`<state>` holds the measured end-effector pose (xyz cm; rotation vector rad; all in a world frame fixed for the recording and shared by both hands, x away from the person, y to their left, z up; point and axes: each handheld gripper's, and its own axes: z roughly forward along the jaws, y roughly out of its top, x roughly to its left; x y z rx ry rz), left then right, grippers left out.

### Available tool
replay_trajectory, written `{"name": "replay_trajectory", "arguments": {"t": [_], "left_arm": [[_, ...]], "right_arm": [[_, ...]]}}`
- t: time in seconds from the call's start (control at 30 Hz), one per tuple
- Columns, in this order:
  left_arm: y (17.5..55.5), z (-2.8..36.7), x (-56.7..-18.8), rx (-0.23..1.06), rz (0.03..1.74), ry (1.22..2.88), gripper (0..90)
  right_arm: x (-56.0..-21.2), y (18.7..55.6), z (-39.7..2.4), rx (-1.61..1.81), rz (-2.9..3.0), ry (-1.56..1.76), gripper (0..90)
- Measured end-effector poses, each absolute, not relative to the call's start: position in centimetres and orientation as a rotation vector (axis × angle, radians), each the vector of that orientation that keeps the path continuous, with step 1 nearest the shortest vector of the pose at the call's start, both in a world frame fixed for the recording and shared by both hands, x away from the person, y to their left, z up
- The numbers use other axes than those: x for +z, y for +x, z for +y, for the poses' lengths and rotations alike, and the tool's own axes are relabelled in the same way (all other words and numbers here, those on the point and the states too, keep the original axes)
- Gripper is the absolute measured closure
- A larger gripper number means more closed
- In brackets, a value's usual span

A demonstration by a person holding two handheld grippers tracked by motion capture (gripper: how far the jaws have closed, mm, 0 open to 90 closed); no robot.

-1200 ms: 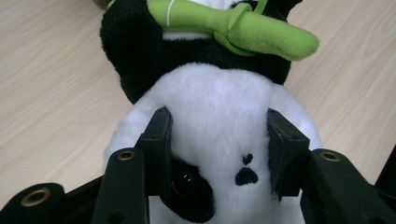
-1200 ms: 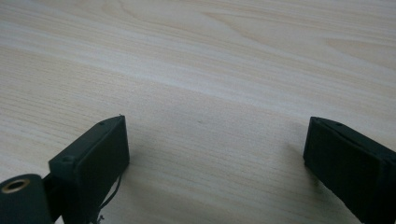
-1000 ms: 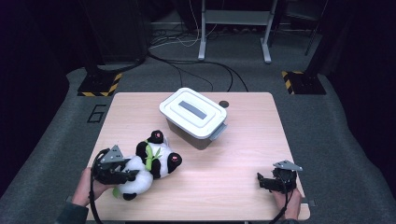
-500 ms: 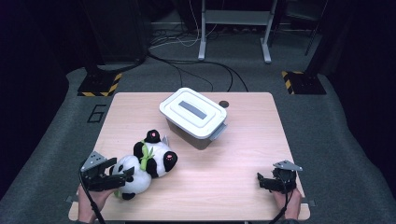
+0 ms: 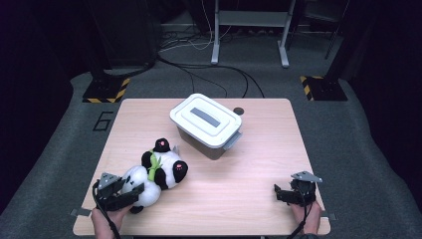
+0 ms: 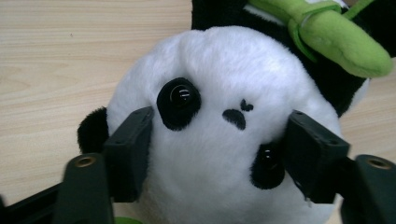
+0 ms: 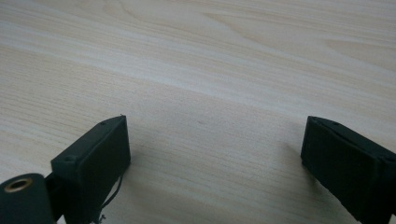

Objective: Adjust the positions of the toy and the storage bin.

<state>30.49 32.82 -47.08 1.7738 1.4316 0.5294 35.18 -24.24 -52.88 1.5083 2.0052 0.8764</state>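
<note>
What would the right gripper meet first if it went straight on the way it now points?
Probably nothing soon: the right gripper points left across the bare table, jaws open with wood grain between them. Much farther along, the plush panda may lie near that line; depth is unclear.

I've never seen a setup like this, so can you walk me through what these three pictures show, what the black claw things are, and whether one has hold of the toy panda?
No machine here: a person holds a hand-operated two-jaw claw in each hand. The high view looks down on a wooden table, with the person's hands entering at the bottom. The other two pictures come from small cameras riding on each claw, looking out along its black jaws.

On the table lie a plush panda with a green leaf on it, and a white lidded plastic box behind it.

The left claw has its jaws on either side of the panda's head; they have just been closing, and the pads press into the fur, so it looks gripped. The right claw rests open near the table's right edge, with nothing but bare wood between its jaws.
</note>
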Motion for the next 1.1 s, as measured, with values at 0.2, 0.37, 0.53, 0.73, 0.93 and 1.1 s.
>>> {"name": "replay_trajectory", "arguments": {"t": [0.2, 0.37, 0.53, 0.73, 0.93, 1.1], "left_arm": [[30.5, 33.2, -46.9, 0.515, 1.377, 1.804, 47.4], [31.0, 34.0, -46.6, 0.474, 1.318, 1.821, 51.0], [31.6, 34.6, -46.2, 0.459, 1.279, 1.854, 51.5], [33.2, 35.9, -45.1, 0.429, 1.212, 1.912, 51.5], [35.1, 37.4, -43.9, 0.416, 1.154, 1.962, 51.3], [37.7, 38.1, -43.1, 0.431, 1.066, 2.051, 50.8]], "right_arm": [[-52.9, 35.2, -24.2, 0.876, 2.004, 1.509, 7.6], [-52.9, 35.2, -24.3, 0.876, 2.002, 1.51, 7.8], [-52.9, 35.2, -24.3, 0.874, 1.999, 1.513, 7.8], [-52.9, 35.2, -24.3, 0.874, 1.996, 1.517, 7.9], [-52.9, 35.2, -24.3, 0.873, 1.996, 1.517, 7.9], [-52.9, 35.2, -24.3, 0.873, 1.995, 1.517, 8.0]]}}
